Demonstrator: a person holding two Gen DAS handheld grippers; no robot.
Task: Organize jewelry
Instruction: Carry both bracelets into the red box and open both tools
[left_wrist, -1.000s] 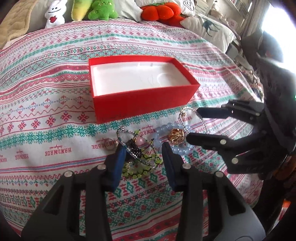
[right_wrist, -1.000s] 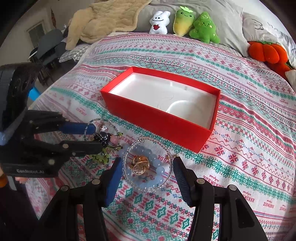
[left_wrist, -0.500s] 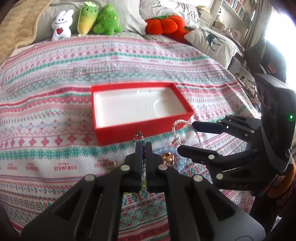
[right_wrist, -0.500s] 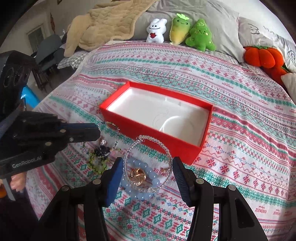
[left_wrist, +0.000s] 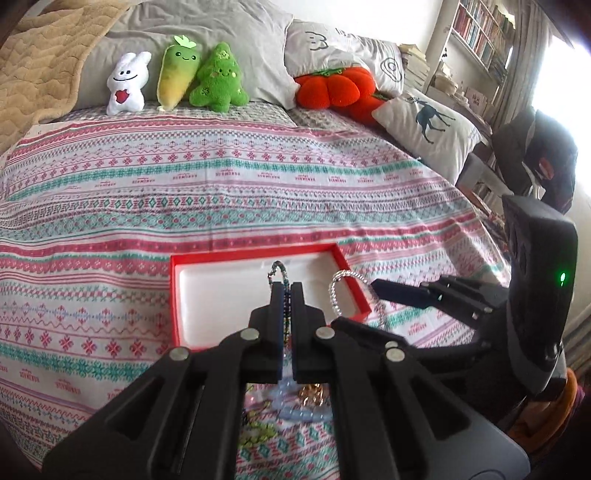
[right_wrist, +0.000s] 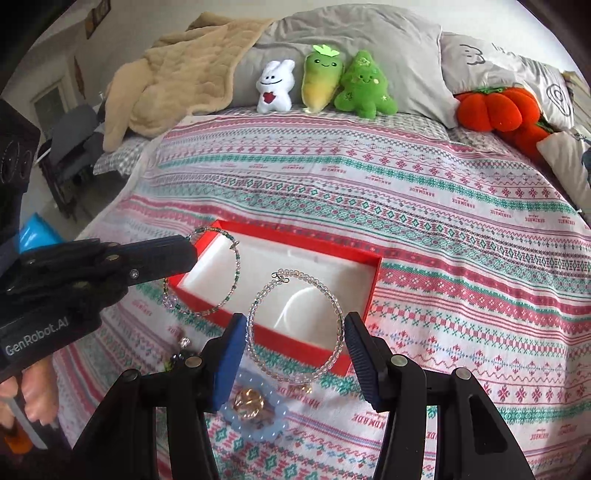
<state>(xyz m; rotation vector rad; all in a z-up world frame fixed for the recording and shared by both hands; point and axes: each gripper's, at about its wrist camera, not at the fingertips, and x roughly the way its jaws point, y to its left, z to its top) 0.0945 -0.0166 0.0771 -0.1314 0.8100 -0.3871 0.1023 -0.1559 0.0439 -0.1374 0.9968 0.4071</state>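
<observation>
Whereas a second earlier both tools had been down among the jewelry on the bedspread (right_wrist: 424, 206), each had since risen with one bracelet, and the view over the red box (right_wrist: 371, 291) had opened up. Left gripper (left_wrist: 287, 291): jaws, spread around the pile a second before, had closed fully and pinched the thin dark-beaded bracelet (right_wrist: 236, 273); seen from the right wrist, its loop hung free in front of the box's near left corner. Right gripper (right_wrist: 293, 332): jaws about half open, each blue pad pressing a side of the clear-beaded bracelet (right_wrist: 295, 275), which stood upright as a ring between them, in front of the box's near wall. Remaining on the cloth below: the pale blue bead bracelet (right_wrist: 258, 424) with a gold piece (right_wrist: 247, 400) inside it, and green beads (left_wrist: 258, 439) nearby. Judgement: two pieces were lifted clear and poised for placing; the box's white tray looked empty, so sorting had barely begun.
</observation>
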